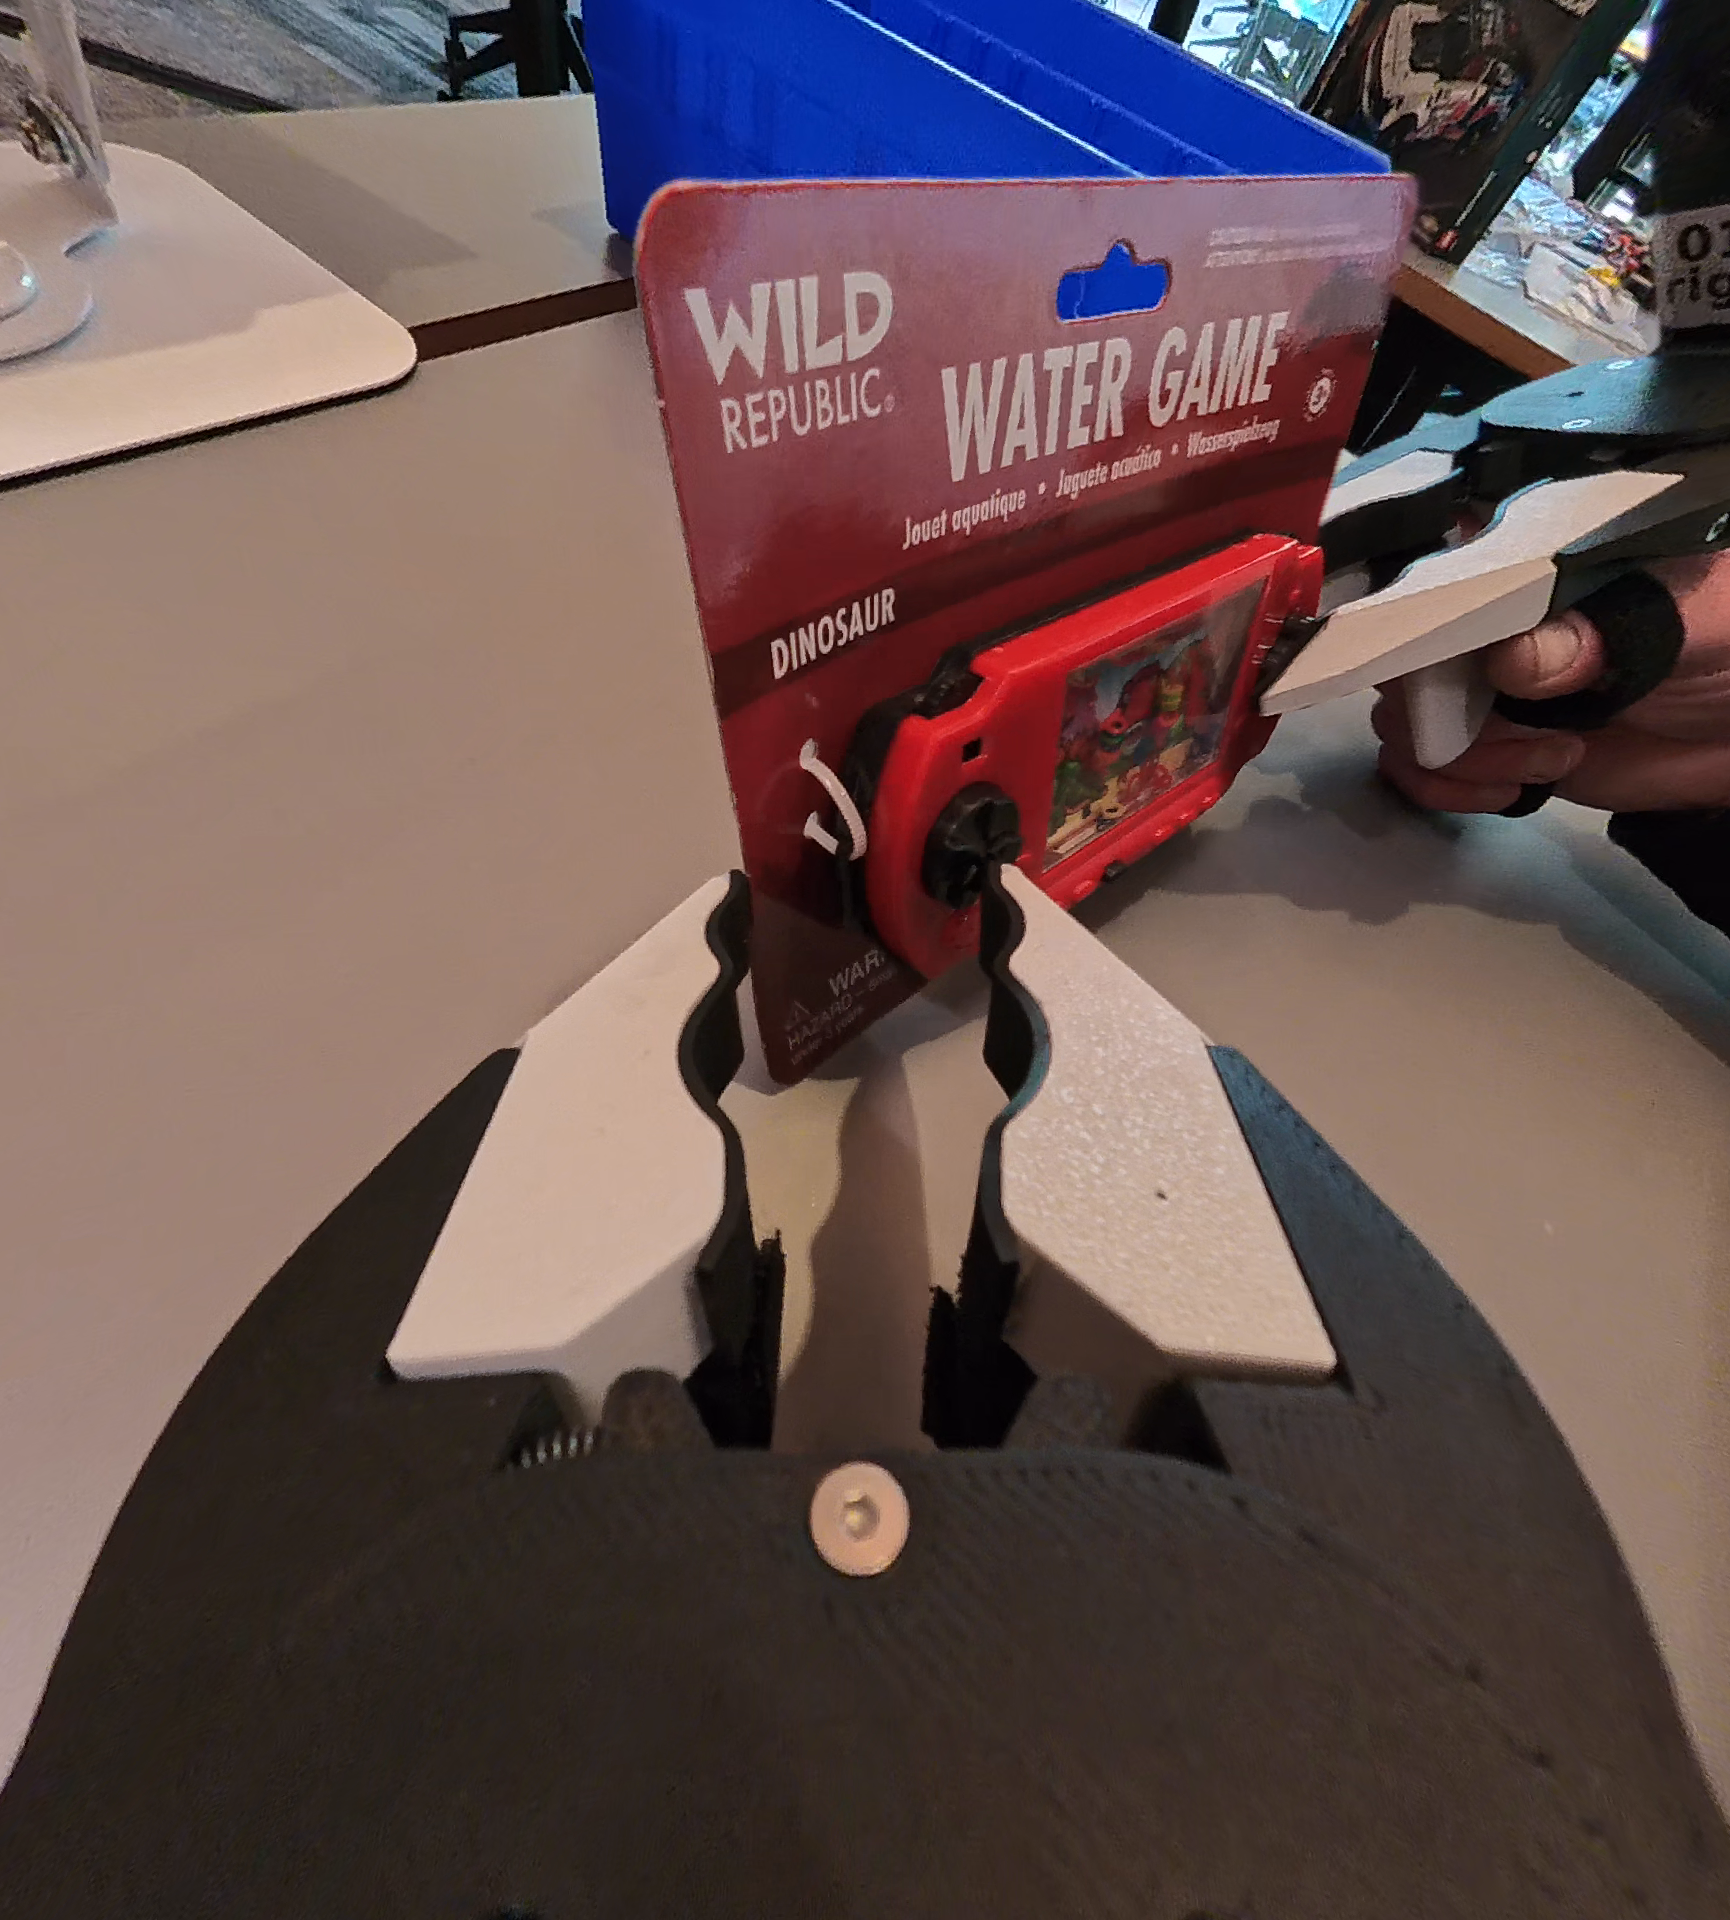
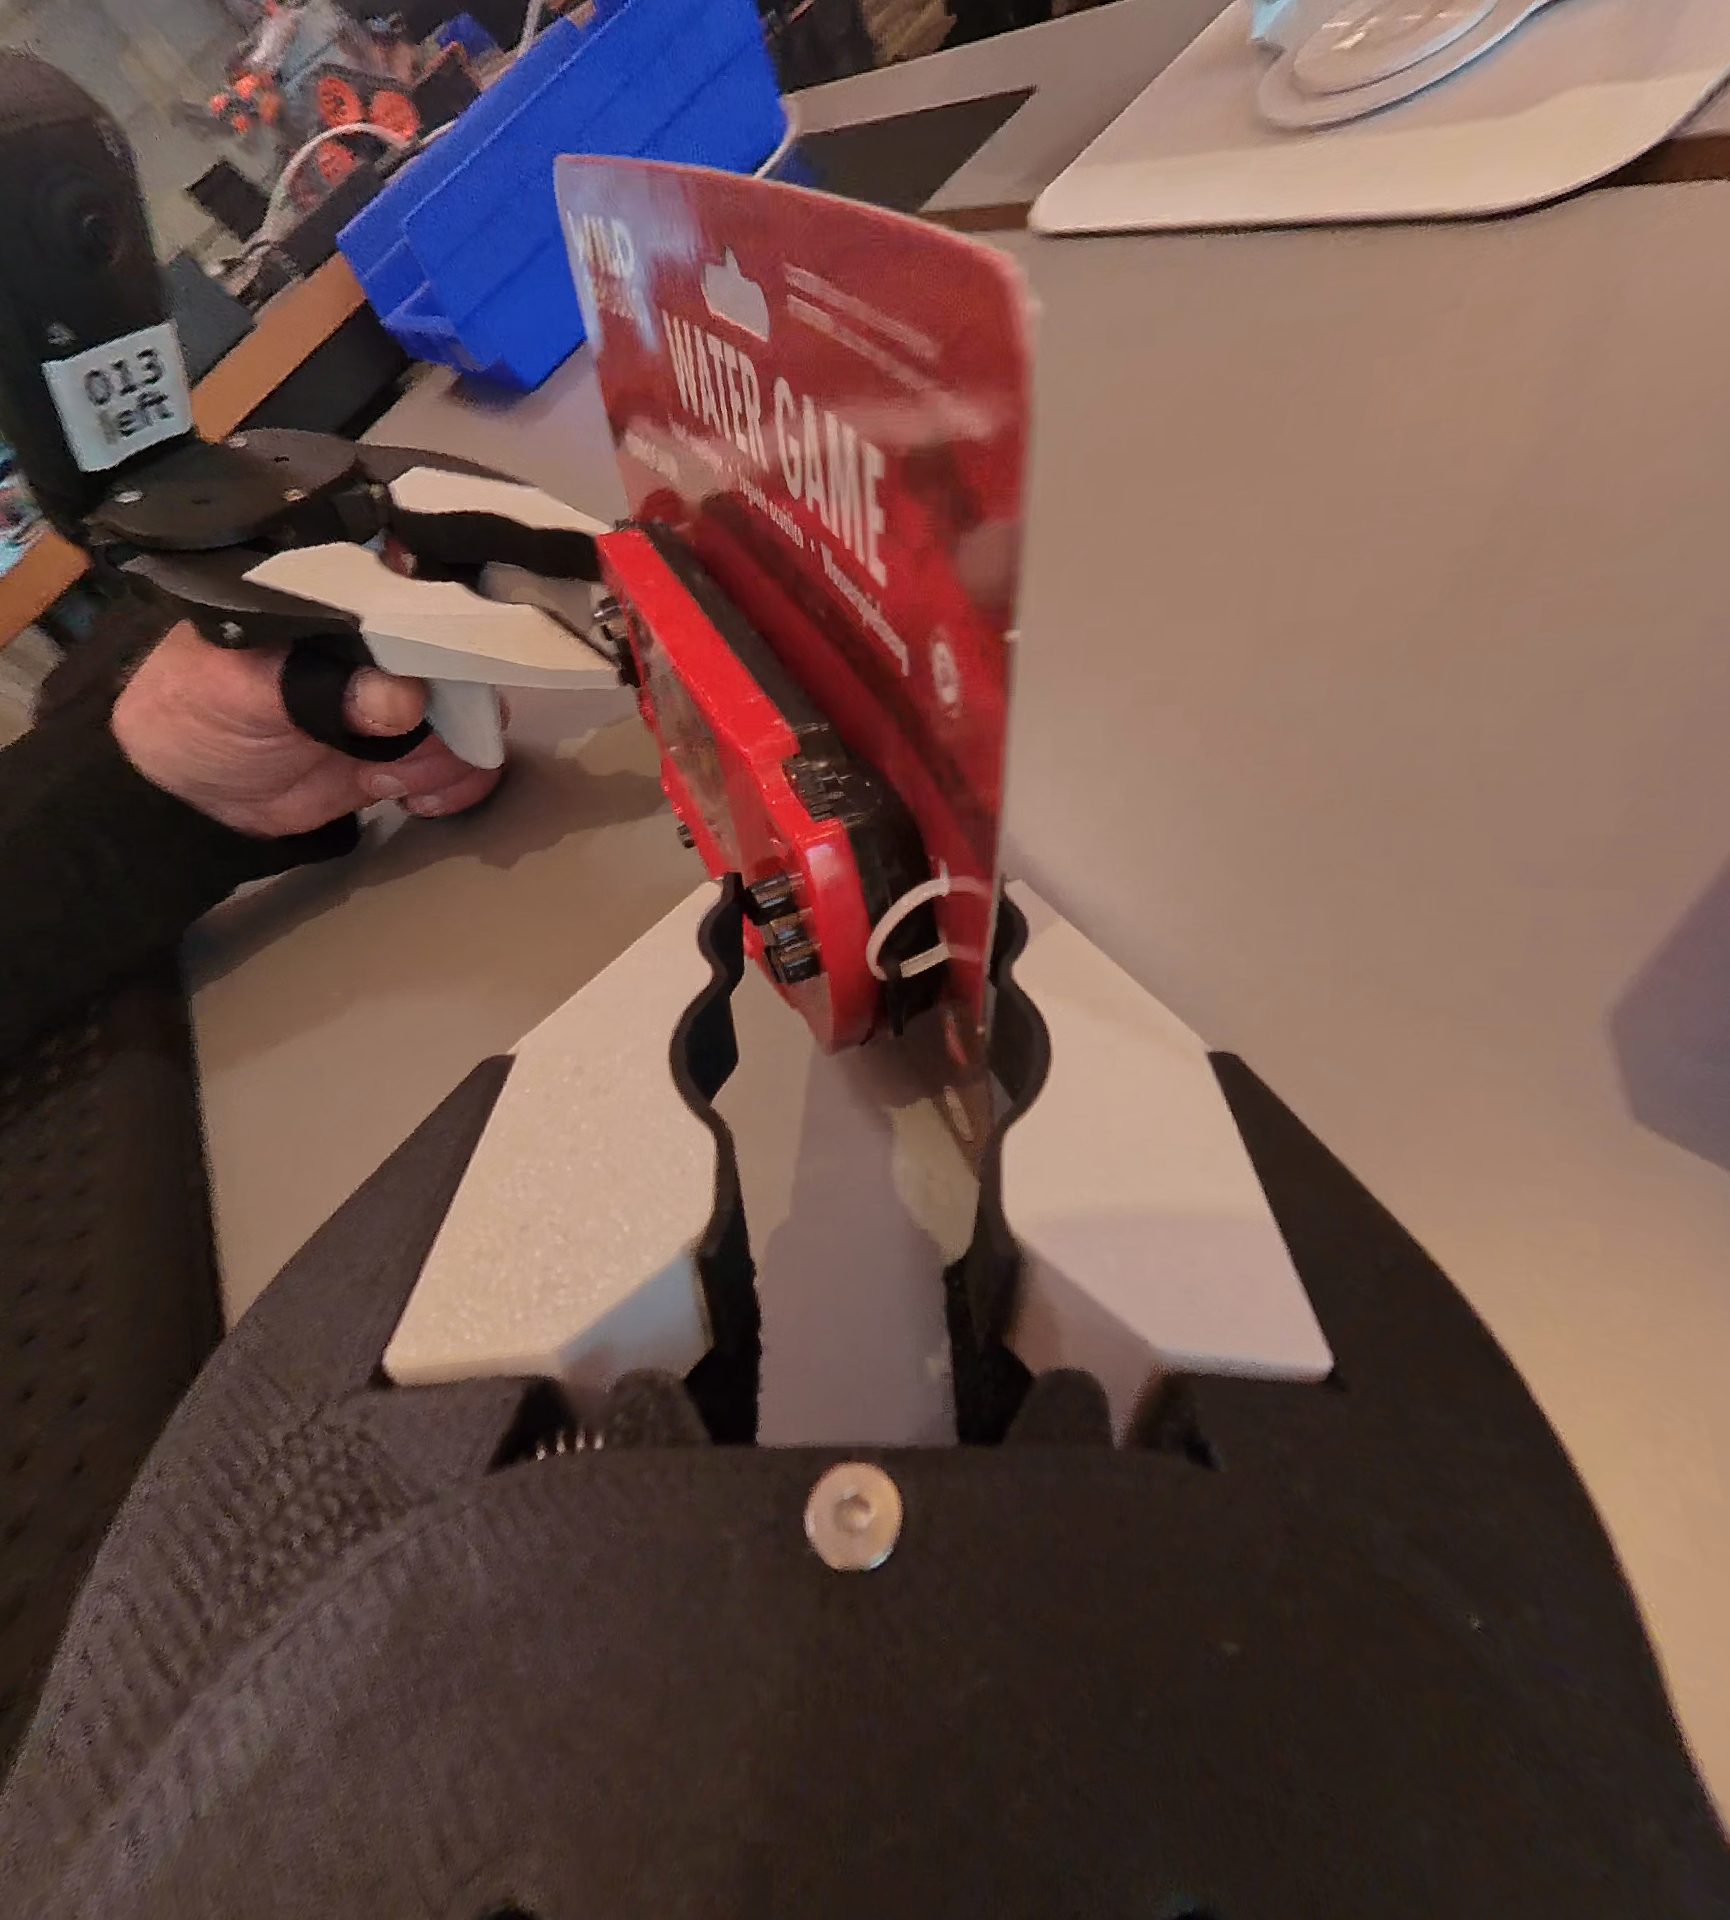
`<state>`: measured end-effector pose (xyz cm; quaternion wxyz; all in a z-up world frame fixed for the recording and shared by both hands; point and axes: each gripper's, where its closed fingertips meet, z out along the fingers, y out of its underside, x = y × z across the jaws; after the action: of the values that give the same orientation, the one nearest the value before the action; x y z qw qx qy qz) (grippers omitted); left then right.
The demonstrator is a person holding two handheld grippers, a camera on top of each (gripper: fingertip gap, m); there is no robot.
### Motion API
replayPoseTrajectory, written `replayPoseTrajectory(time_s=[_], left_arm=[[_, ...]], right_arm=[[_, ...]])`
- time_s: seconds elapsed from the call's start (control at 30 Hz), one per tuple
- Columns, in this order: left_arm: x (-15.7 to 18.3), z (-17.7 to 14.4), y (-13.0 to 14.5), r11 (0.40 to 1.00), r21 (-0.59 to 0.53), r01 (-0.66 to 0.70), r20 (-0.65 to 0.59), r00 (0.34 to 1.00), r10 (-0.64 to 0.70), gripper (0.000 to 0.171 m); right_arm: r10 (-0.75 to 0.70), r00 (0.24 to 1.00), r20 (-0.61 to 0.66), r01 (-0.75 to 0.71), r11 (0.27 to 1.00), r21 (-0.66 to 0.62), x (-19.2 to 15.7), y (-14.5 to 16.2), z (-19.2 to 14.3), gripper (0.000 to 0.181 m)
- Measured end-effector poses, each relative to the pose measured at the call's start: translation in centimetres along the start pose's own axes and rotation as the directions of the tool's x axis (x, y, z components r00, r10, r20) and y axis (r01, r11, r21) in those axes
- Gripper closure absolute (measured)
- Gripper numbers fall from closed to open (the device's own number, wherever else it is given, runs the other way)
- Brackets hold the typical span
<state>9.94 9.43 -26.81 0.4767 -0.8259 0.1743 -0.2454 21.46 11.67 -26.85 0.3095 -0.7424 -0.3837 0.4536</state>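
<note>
A red carded toy pack (image 1: 1006,540) is held upright on the grey worktop (image 1: 269,831), its lower edge resting on or just above the surface, gripped at both ends. The left tongs (image 1: 866,883) are closed to a narrow gap around the pack's near lower corner: one finger lies behind the backing card, the other presses the black knob on the red handheld game (image 1: 1079,748) fastened to the card's front with a white tie. The right tongs (image 2: 866,904) are likewise closed on the opposite end, one finger against the game's red face, the other against the card's back edge. Each pair is seen at the far end of the pack in the other's view, with a person's hand (image 1: 1619,707) around the right handle. Directly beyond the pack, seen from the left tongs, stands a blue bin (image 1: 840,94), near the card's top edge. To the left of the left tongs the worktop lies open as far as a pale mat (image 1: 165,343) bearing a clear object. To the right of the right tongs a broad stretch of bare worktop is seen, bounded by a bluish patch at the frame's edge.
</note>
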Motion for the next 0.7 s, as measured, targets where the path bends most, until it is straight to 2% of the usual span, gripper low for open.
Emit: replayPoseTrajectory(time_s=[0.1,0.4,0.53,0.7], left_arm=[[-0.2,0.4,0.2,0.999,-0.030,0.030,-0.030,0.999,-0.031,0.131],[-0.1,0.3,0.3,0.999,-0.029,0.033,-0.073,0.997,-0.035,0.131],[0.0,0.2,0.1,1.000,-0.024,0.013,-0.067,0.998,-0.014,0.129],[-0.1,0.3,0.0,1.000,-0.019,-0.002,-0.038,0.999,0.001,0.119]], right_arm=[[-0.037,0.992,-0.119,0.039,0.999,0.017,1.2,-0.6,-1.0,0.136],[0.046,0.994,-0.100,-0.040,0.997,0.059,0.4,-0.3,-1.4,0.141],[-0.036,0.984,-0.173,0.050,0.996,0.076,-0.1,-0.5,-1.5,0.143],[-0.046,0.971,-0.234,0.063,0.996,0.065,-0.1,-0.1,-1.0,0.144]])
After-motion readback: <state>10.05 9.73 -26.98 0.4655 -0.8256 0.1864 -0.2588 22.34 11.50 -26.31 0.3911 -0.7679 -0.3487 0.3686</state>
